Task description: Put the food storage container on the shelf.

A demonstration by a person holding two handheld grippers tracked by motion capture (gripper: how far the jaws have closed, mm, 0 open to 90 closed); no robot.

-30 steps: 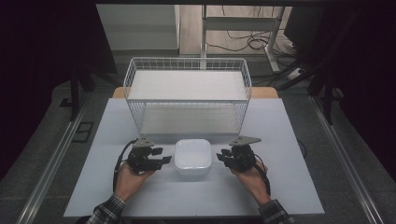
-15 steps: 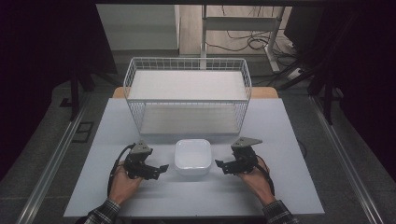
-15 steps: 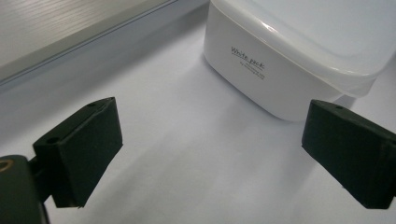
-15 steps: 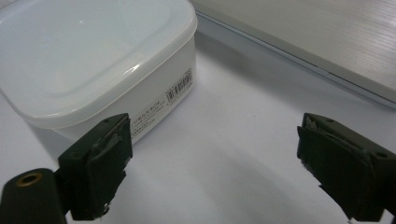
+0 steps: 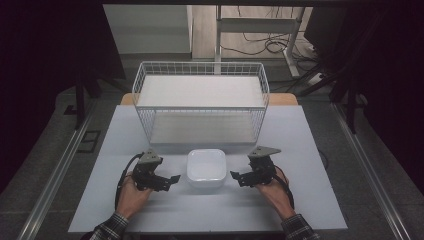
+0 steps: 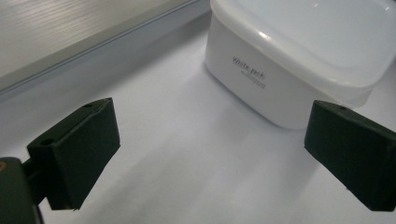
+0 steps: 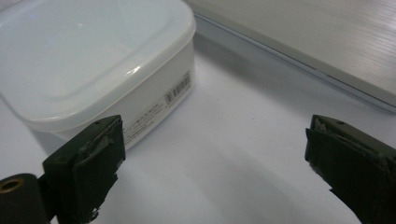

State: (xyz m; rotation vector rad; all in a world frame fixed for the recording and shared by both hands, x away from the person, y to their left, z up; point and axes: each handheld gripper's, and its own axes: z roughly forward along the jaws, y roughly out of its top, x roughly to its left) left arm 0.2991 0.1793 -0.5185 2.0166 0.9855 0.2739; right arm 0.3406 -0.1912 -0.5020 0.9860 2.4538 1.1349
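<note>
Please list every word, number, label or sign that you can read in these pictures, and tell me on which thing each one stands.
"white pack": grey print on the side wall of the box, in the left gripper view.
Smaller line under it: too small to read.
Barcode label on another wall of the box, in the right gripper view: bars visible, digits unreadable.
Fine print beside the barcode: blurred, unreadable.
Basket and table: no text.
</note>
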